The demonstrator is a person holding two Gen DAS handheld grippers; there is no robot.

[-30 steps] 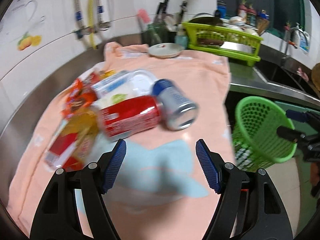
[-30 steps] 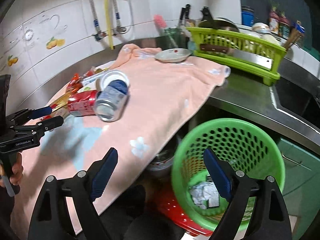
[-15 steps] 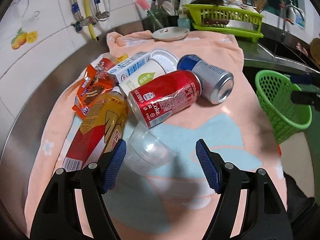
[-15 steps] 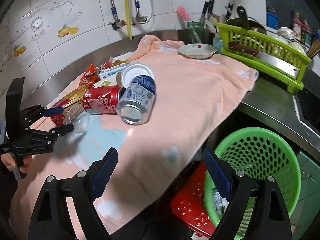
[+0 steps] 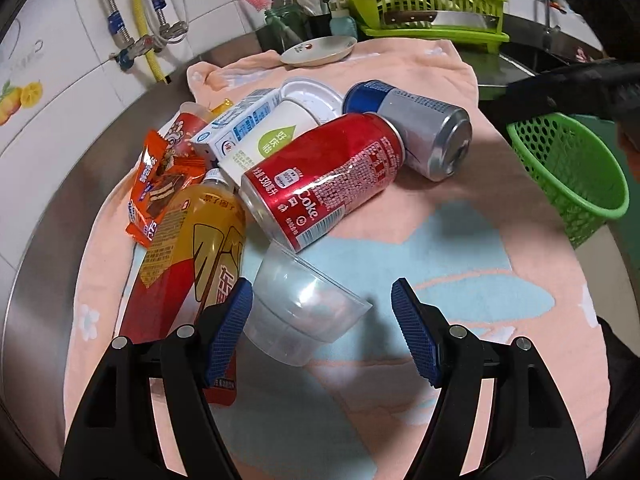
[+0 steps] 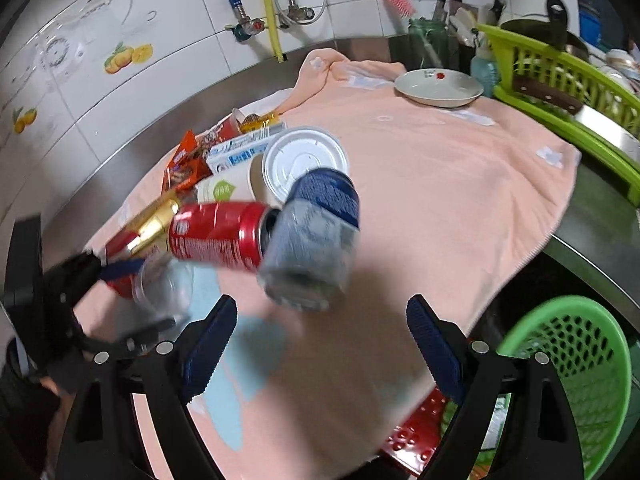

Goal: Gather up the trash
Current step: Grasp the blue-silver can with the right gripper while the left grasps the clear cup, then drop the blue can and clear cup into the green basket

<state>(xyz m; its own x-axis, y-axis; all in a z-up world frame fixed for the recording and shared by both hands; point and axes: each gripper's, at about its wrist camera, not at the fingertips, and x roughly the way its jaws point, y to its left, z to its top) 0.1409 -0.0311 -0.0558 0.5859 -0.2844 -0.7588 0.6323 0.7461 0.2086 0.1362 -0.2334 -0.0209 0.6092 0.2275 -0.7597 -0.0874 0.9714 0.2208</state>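
The left gripper [image 5: 322, 326] was held open around a clear plastic cup [image 5: 302, 312] lying on its side, pads not pressing. The right gripper [image 6: 320, 346] was open, empty. Just beyond the cup lay a red cola can [image 5: 324, 180]; right of it stood a green perforated basket [image 5: 568, 172].

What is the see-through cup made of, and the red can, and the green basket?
The see-through cup looks like thin clear plastic: the towel shows through it. The red can looks like shiny painted metal, likely aluminium, with a bare silver rim and bright glints. The green basket looks like moulded plastic, glossy, its walls full of small round holes.
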